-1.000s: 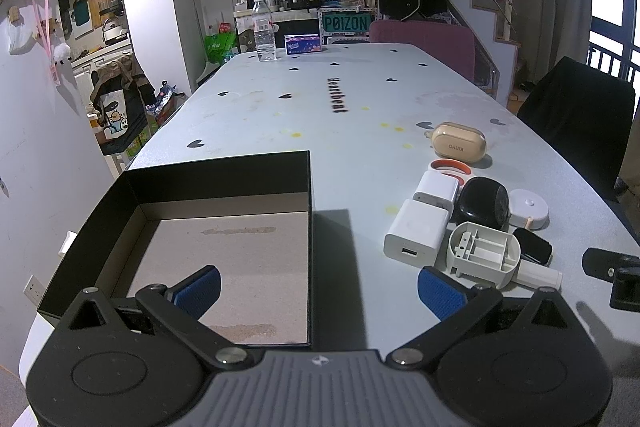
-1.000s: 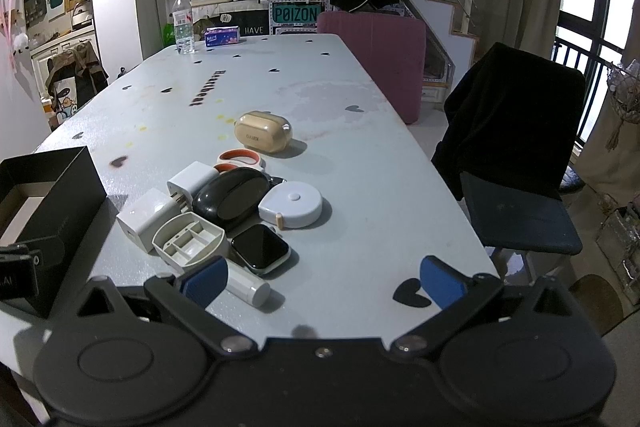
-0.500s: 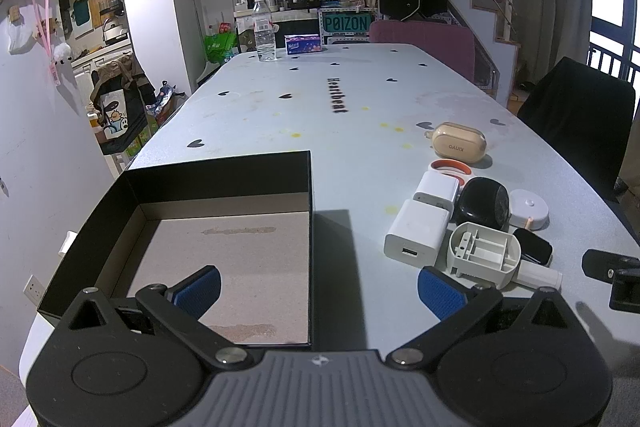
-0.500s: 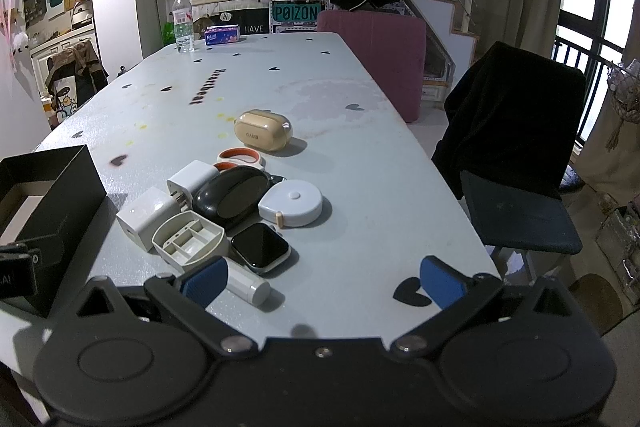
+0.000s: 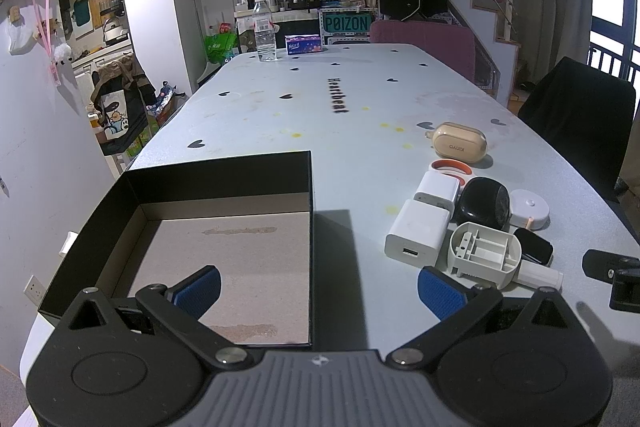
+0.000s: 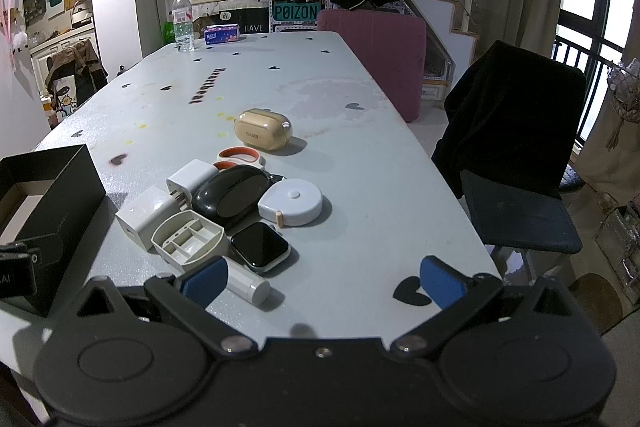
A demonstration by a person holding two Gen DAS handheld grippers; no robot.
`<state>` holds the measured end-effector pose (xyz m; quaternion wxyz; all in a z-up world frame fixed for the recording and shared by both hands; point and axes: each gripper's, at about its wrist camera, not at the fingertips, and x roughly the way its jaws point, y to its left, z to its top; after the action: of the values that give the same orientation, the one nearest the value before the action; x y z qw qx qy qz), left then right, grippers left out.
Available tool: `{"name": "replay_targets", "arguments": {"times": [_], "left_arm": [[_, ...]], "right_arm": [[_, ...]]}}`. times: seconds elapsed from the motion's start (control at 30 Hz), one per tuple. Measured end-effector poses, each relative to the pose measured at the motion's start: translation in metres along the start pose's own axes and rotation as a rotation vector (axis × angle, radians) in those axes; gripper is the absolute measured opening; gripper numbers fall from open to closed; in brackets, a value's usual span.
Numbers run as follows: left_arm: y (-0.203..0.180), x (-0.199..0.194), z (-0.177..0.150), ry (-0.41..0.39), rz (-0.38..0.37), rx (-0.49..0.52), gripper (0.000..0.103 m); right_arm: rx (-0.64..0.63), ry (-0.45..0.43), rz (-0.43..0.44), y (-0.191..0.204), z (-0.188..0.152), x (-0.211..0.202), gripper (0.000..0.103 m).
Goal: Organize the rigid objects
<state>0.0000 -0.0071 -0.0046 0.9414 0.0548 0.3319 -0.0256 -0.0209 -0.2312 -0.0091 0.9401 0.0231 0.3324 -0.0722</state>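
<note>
Here, the left gripper [image 5: 318, 291] is held wide open over the near edge of an open black box [image 5: 224, 183]. Just right of the box, a white charger [image 5: 416, 237], a gray plastic tray [image 5: 484, 253], a smartwatch [image 6: 260, 247] and a round tape measure [image 6: 292, 205] are bunched together. The right gripper [image 6: 322, 283] is spread open too, with nothing held
</note>
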Motion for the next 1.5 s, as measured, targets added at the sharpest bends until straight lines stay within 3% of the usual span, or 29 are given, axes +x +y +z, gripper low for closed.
{"name": "replay_targets", "arguments": {"times": [1.5], "left_arm": [[0.009,0.0,0.005,-0.016,0.003,-0.022,0.103]], "right_arm": [[0.008,-0.002,0.008,-0.003,-0.002,-0.001,0.103]]}}
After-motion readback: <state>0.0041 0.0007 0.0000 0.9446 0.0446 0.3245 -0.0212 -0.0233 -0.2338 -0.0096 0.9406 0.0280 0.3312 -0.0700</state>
